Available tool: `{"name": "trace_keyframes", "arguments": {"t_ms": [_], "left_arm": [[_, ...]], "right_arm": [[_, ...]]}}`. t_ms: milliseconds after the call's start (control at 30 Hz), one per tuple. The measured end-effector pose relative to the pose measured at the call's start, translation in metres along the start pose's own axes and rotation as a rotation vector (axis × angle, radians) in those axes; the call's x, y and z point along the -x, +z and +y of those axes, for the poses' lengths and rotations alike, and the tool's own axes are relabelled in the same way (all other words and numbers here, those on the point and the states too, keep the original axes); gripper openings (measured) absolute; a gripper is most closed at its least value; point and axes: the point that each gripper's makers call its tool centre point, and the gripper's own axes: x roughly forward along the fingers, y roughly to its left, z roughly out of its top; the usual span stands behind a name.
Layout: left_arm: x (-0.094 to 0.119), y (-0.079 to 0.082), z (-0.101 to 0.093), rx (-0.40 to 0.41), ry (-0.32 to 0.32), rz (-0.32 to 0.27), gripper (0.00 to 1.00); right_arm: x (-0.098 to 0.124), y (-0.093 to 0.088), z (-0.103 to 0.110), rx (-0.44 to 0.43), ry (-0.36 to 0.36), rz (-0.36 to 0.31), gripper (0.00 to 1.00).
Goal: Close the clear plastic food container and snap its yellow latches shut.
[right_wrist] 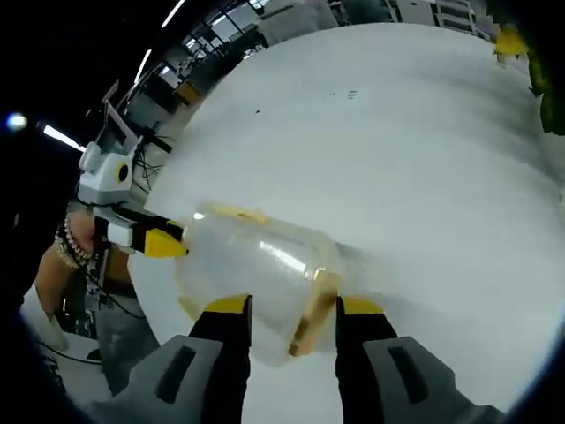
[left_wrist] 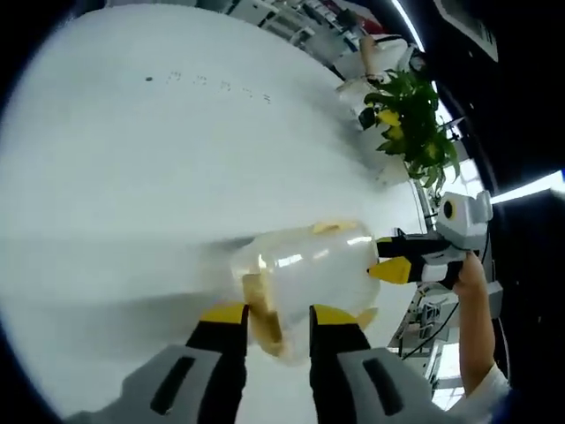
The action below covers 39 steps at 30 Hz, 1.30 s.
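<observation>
Two grippers, left and right, each with jaws spread astride a yellow latch at opposite ends of the clear container mid-table, near its edge; we should press evenly until each latch snaps.

We find the white tabletop bare across its wide middle, so a gripper may pass freely there. The clear container stands near one edge and is hemmed at both ends: the left gripper straddles a yellow latch at one end, its jaws apart, while the right gripper presses in at the opposite end. A leafy potted plant stands at the far edge beyond the right gripper, blocking that approach. Off the tabletop's edge behind the left gripper, we note a person's hand and cluttered equipment
</observation>
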Motion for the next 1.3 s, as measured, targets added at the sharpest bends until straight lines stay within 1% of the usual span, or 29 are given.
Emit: {"name": "trace_keyframes", "arguments": {"t_ms": [333,467,533,700,1000,1167,1300], "left_arm": [[0.018,-0.016,0.015,-0.019,0.020,0.043,0.20],[0.026,-0.023,0.024,-0.010,0.024,0.045,0.20],[0.031,-0.025,0.028,-0.012,0.031,0.048,0.20],[0.039,-0.033,0.036,-0.017,0.036,0.055,0.20],[0.041,-0.035,0.038,-0.025,0.043,0.046,0.19],[0.041,-0.036,0.038,-0.009,0.049,0.042,0.18],[0.041,-0.036,0.038,-0.011,0.057,0.052,0.17]], "right_arm": [[-0.013,-0.006,0.025,0.011,0.007,0.011,0.32],[-0.019,-0.008,0.035,0.011,0.005,0.013,0.32],[-0.023,-0.011,0.043,0.012,0.003,0.022,0.31],[-0.027,-0.015,0.054,0.011,-0.003,0.028,0.31],[-0.029,-0.016,0.056,-0.005,-0.019,0.037,0.30],[-0.028,-0.017,0.057,-0.005,-0.029,0.033,0.29],[-0.029,-0.017,0.058,-0.008,-0.035,0.034,0.29]]}}
